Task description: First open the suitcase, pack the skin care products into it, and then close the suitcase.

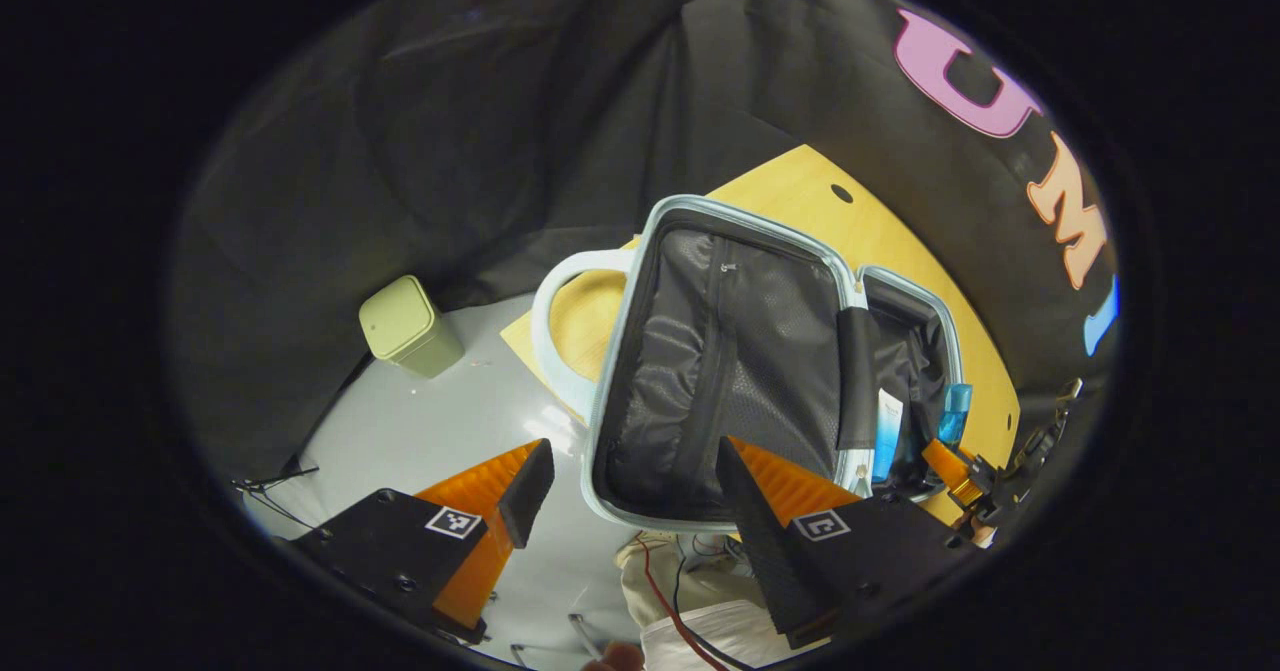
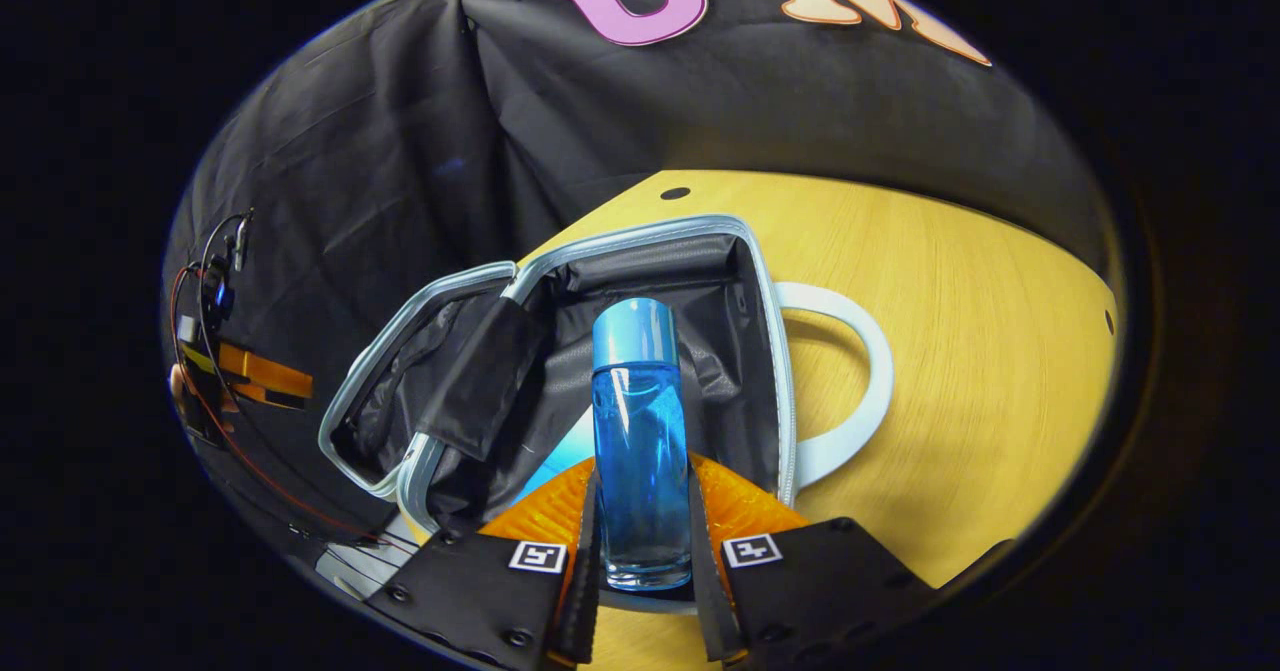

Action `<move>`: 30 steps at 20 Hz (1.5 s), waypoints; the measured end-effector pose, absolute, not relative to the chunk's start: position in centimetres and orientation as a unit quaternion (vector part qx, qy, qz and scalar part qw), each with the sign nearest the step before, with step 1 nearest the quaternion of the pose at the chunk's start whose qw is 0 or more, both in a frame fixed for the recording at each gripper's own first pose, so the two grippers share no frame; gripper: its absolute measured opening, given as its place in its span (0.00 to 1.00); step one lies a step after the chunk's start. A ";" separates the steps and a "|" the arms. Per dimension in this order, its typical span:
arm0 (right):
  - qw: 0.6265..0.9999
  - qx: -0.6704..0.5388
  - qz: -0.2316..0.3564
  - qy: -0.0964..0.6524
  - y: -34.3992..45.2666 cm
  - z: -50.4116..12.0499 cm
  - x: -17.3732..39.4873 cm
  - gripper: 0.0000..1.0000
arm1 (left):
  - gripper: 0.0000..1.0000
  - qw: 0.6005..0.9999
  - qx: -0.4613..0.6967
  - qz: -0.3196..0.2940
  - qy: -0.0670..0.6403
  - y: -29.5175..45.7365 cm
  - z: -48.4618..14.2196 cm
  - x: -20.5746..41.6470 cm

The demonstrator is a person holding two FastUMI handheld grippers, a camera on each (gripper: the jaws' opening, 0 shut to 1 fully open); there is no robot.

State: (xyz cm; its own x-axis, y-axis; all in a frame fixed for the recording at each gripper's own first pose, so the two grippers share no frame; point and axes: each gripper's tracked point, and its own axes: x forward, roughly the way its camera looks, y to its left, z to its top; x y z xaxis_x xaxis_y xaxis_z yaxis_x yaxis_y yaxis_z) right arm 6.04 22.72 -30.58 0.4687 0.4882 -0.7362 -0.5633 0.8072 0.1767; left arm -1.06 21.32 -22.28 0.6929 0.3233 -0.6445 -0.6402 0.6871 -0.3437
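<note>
We hold the right claw (image 2: 640,561) closed on the blue bottle (image 2: 638,441), both fingers pressing its sides, the bottle upright with its cap pointing away from the claw. Directly ahead of this claw lies the open suitcase (image 2: 560,251) on the wooden surface (image 2: 980,351). We hold the left claw (image 1: 630,491) wide, gripping nothing. Ahead of it the suitcase lid (image 1: 720,351) stands raised; a white tube (image 1: 887,431) rests inside, ahead and to the right.
</note>
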 end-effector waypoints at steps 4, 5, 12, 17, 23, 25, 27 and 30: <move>0.854 -0.049 0.309 0.415 22.6 -30.5 5.9 0.41 | 0.96 0.865 -0.297 0.293 0.279 23.6 -23.1 -1.0; 0.852 -0.046 0.311 0.419 22.7 -30.5 5.7 0.48 | 0.96 0.863 -0.300 0.296 0.279 24.4 -23.2 -1.0; 0.859 -0.043 0.327 0.393 22.6 -27.5 5.6 0.95 | 0.96 0.852 -0.322 0.314 0.269 29.2 -23.5 -0.6; 0.881 -0.037 0.290 0.373 18.8 -24.7 6.5 0.98 | 0.95 0.845 -0.349 0.308 0.262 31.2 -24.2 0.3; 0.914 -0.037 0.213 0.342 11.9 -21.3 7.6 0.98 | 0.84 0.832 -0.409 0.270 0.260 31.6 -26.9 2.3; 0.922 -0.037 0.190 0.335 10.0 -20.3 7.6 0.98 | 0.83 0.832 -0.417 0.256 0.262 31.6 -27.4 3.1; 0.926 -0.036 0.173 0.333 8.5 -19.7 7.4 0.98 | 0.77 0.832 -0.420 0.251 0.263 31.9 -27.6 3.3; 0.926 -0.053 0.160 0.338 6.6 -19.4 6.4 0.98 | 0.65 0.832 -0.415 0.248 0.270 32.0 -28.0 3.6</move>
